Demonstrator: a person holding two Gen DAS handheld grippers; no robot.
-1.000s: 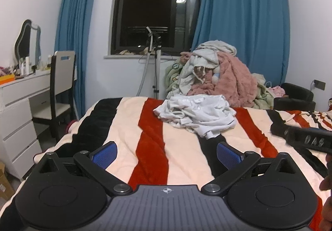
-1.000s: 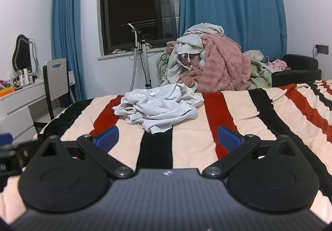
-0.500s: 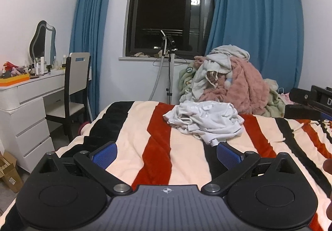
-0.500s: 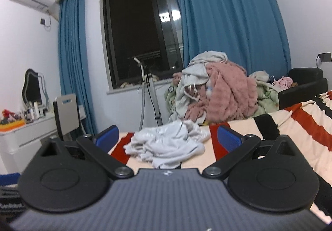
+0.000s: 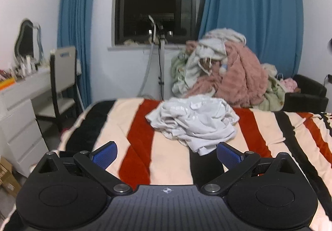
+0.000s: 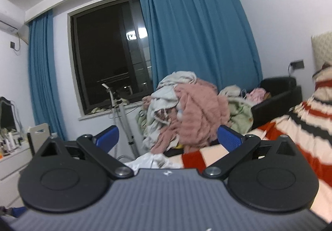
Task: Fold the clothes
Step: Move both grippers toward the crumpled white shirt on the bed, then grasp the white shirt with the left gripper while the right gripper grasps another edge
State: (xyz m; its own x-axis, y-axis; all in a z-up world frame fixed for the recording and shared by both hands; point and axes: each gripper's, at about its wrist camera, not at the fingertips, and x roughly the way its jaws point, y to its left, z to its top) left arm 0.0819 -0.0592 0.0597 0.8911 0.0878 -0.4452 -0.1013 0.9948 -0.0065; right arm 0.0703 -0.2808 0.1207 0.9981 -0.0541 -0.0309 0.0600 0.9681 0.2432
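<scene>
left gripper [image 5: 167, 154]: jaws wide apart, holding nothing | right gripper [image 6: 168, 137]: jaws wide apart, tilted upward

We see little of the white garment [image 6: 152, 161] in the right wrist view; the right gripper's body hides most. Dresser bottles [image 5: 27, 65]: too small, blurred.

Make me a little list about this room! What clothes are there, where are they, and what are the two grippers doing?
clothes to fold: crumpled white garment, lying on the bed
bed cover: striped blanket, red, black and cream
behind the bed: big laundry pile with a pink fluffy piece
left gripper: open, holding nothing, short of the garment
right gripper: open, holding nothing, tilted upward
folding: not begun
</scene>
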